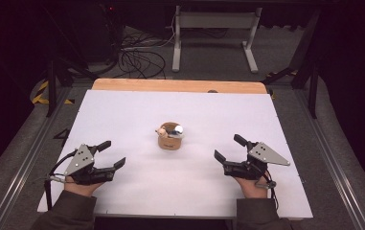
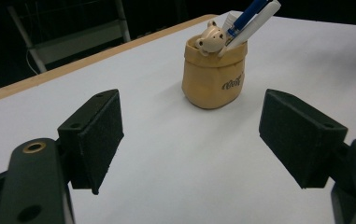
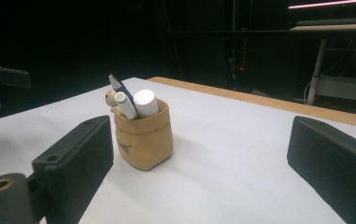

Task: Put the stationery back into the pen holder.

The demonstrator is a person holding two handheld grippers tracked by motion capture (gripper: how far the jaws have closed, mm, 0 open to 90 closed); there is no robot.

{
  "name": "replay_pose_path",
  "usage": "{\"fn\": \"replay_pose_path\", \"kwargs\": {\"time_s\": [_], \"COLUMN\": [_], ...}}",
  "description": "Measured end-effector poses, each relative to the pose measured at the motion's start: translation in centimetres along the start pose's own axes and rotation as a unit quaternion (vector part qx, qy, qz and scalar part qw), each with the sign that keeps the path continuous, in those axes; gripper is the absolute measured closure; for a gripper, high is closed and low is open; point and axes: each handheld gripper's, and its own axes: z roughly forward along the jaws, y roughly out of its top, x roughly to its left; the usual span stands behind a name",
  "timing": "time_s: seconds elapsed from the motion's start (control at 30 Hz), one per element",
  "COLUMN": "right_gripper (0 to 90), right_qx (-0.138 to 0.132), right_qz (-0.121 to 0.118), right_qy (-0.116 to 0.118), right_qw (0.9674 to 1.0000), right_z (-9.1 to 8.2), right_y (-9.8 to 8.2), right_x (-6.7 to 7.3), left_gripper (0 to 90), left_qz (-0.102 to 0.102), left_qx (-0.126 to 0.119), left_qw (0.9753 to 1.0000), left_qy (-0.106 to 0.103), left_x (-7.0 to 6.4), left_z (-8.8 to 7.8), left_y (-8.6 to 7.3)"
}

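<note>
Left claw (image 1: 112, 154) spread wide near worktop's (image 1: 137, 110) near-left corner, right claw (image 1: 229, 148) gaping too near-right, tan pen pouch (image 1: 170, 138) mid-worktop between them, untouched

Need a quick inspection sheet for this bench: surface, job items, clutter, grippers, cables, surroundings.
Surface: white sheet on a wooden table, flat.
Job's things: tan pouch upright mid-sheet, holding pens, a white tube and a bear figure.
Clutter: nothing seen.
Grippers: left gripper and right gripper open, empty, either side of pouch.
Cables: gripper lead; tangle on floor.
Surroundings: white frame, dark room.
</note>
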Motion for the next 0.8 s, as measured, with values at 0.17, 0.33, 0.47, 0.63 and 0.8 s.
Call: {"fn": "replay_pose_path", "kwargs": {"time_s": [0.17, 0.33, 0.47, 0.63, 0.8], "right_gripper": [8.1, 8.1, 8.1, 8.1, 8.1], "right_qx": [-0.001, -0.003, -0.006, -0.005, -0.001], "right_qz": [0.001, 0.008, 0.01, 0.011, 0.013], "right_qy": [-0.005, -0.01, -0.014, -0.015, -0.011], "right_qw": [1.0, 0.9999, 0.9998, 0.9998, 0.9999], "right_z": [-0.7, -1.5, -1.9, -2.4, -3.0], "right_y": [-0.1, -0.4, -0.5, -0.6, -0.8], "right_x": [-0.3, -0.8, -1.1, -1.3, -1.1], "left_gripper": [22.4, 22.4, 22.4, 22.4, 22.2], "left_qz": [0.0, 0.001, 0.002, 0.001, 0.002], "left_qx": [-0.002, -0.002, -0.001, -0.002, -0.003], "left_qw": [1.0, 1.0, 1.0, 1.0, 1.0], "left_qy": [0.001, 0.002, 0.003, 0.003, 0.009], "left_x": [0.0, 0.1, 0.1, 0.1, 0.2], "left_z": [-0.1, -0.2, -0.1, -0.2, -0.5], "left_y": [0.0, 0.0, 0.0, 0.0, -0.1]}}
